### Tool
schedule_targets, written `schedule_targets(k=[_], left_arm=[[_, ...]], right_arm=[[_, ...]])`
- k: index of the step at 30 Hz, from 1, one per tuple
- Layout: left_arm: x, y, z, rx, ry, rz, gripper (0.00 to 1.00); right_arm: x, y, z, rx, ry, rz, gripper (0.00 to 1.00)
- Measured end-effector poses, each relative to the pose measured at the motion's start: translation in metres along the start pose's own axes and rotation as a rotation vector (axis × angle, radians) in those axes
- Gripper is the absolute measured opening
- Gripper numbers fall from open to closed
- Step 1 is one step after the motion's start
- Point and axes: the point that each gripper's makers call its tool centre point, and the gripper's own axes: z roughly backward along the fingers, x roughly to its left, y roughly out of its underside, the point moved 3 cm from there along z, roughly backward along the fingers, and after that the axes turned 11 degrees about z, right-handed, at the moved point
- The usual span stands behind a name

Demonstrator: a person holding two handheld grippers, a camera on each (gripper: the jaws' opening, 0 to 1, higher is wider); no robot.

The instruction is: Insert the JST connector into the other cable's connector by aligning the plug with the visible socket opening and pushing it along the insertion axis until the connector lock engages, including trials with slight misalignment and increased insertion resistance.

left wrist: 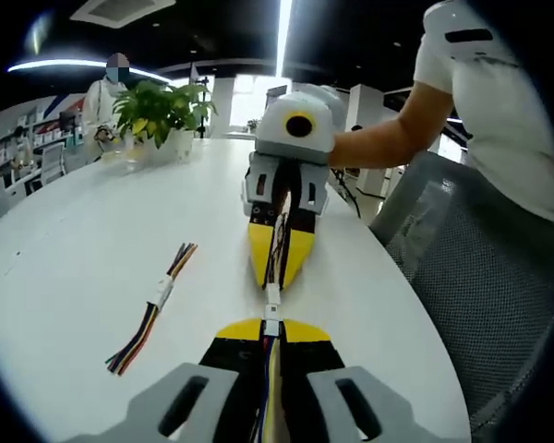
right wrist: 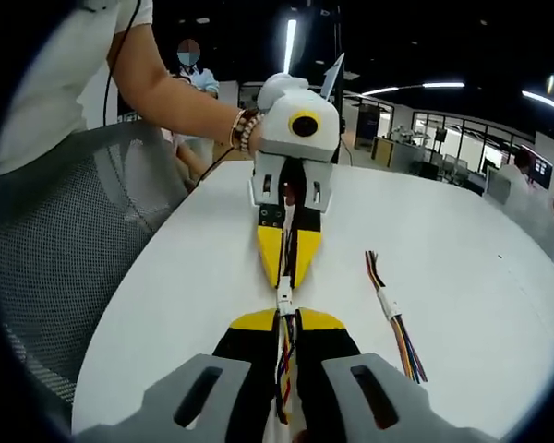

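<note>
**Grippers nose to nose, connectors meeting**

Left gripper (left wrist: 270, 334) clamped on its cable, yellow tips together around the wires, white plug (left wrist: 271, 326) jutting just past them. Right gripper (right wrist: 286, 325) likewise closed on the other cable, its white socket housing (right wrist: 284, 305) poking out beyond the tips. Facing each other tip to tip above the white table (left wrist: 92, 240), near its right edge in the left gripper view, close to the mesh chair (left wrist: 480, 268).

Between the two sets of tips, the two white housings sit end to end in one line, touching or already partly nested; too small to tell whether a seam is open or whether the lock has caught. Wires run back between each pair of jaws, roughly straight along the common axis.

Judged as the insertion step itself: alignment looks done, pushing under way or about to finish. Next move calls for a straight push along the shared axis, both grips firm so neither cable slips back through the tips, no sideways twist, then a check for the latch seating. If resistance rises, better to ease off and re-square than to force it.

Lying idle to the side: a spare joined cable pair (left wrist: 152, 309) on the tabletop, well apart from the work. Far off, a potted plant (left wrist: 162, 115) on the table.
</note>
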Motion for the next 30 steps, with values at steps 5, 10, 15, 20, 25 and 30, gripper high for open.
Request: schedule_targets(k=[5,10,15,20,25,30], left_arm=[[0.001,-0.003,0.002,-0.021,-0.003,0.009,0.0],[0.003,-0.004,0.007,-0.037,-0.01,0.02,0.0],[0.005,-0.011,0.013,-0.094,-0.022,0.045,0.0],[0.008,-0.015,0.016,-0.117,-0.036,0.054,0.0],[0.007,-0.017,0.016,-0.128,-0.038,0.063,0.0],[0.007,-0.017,0.016,-0.131,-0.039,0.063,0.0]], right_arm=[[0.002,0.003,-0.002,0.009,-0.008,-0.003,0.02],[-0.005,0.003,0.003,0.0,0.032,-0.017,0.02],[-0.014,-0.006,0.008,-0.055,0.075,-0.042,0.02],[-0.018,-0.01,0.008,-0.063,0.098,-0.029,0.02],[-0.017,-0.01,0.005,-0.064,0.112,-0.022,0.02],[-0.017,-0.012,0.005,-0.072,0.117,-0.022,0.02]])
